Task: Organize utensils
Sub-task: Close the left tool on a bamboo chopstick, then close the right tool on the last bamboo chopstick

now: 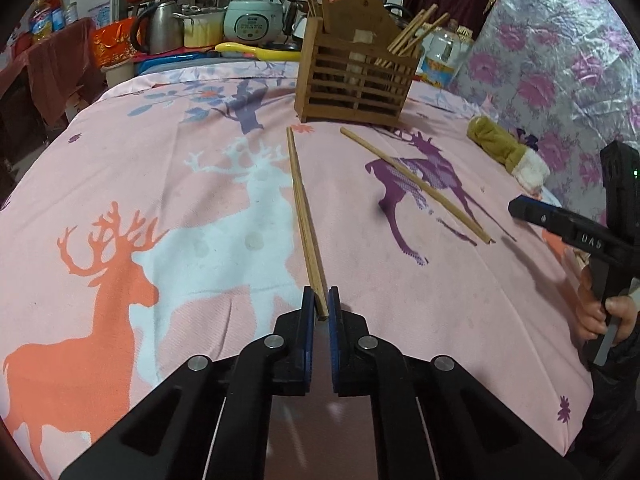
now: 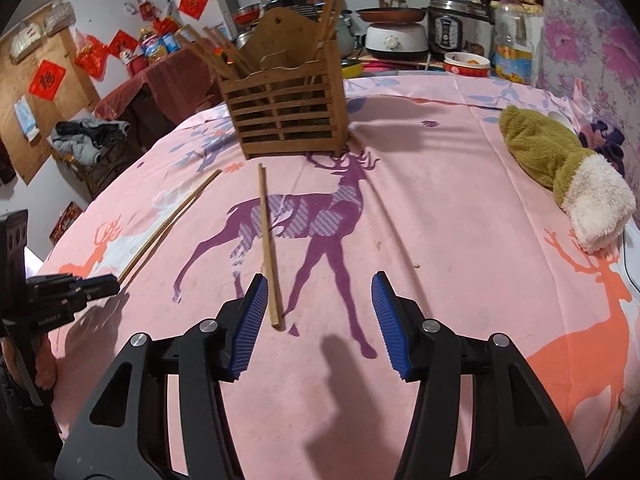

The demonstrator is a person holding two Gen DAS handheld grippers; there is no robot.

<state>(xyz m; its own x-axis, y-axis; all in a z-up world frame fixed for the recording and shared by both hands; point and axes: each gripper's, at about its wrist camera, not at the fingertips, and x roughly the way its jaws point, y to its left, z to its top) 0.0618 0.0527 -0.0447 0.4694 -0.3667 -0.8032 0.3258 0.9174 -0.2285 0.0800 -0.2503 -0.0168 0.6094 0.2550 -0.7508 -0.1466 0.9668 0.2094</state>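
A wooden slatted utensil holder [image 1: 354, 80] stands at the far side of the pink deer tablecloth, with several chopsticks in it; it also shows in the right wrist view [image 2: 286, 114]. My left gripper [image 1: 321, 306] is shut on the near end of a pair of chopsticks [image 1: 303, 216] that lies on the cloth and points toward the holder. A second chopstick pair [image 1: 414, 184] lies to the right. In the right wrist view my right gripper [image 2: 320, 308] is open above the cloth, with that pair [image 2: 269, 248] just inside its left finger [image 2: 250, 320].
A green and white plush mitten [image 2: 560, 168] lies at the right edge of the table. Pots, a rice cooker [image 1: 254, 18], a kettle and oil bottles crowd the counter behind. A floral foil wall [image 1: 560, 60] stands on the right.
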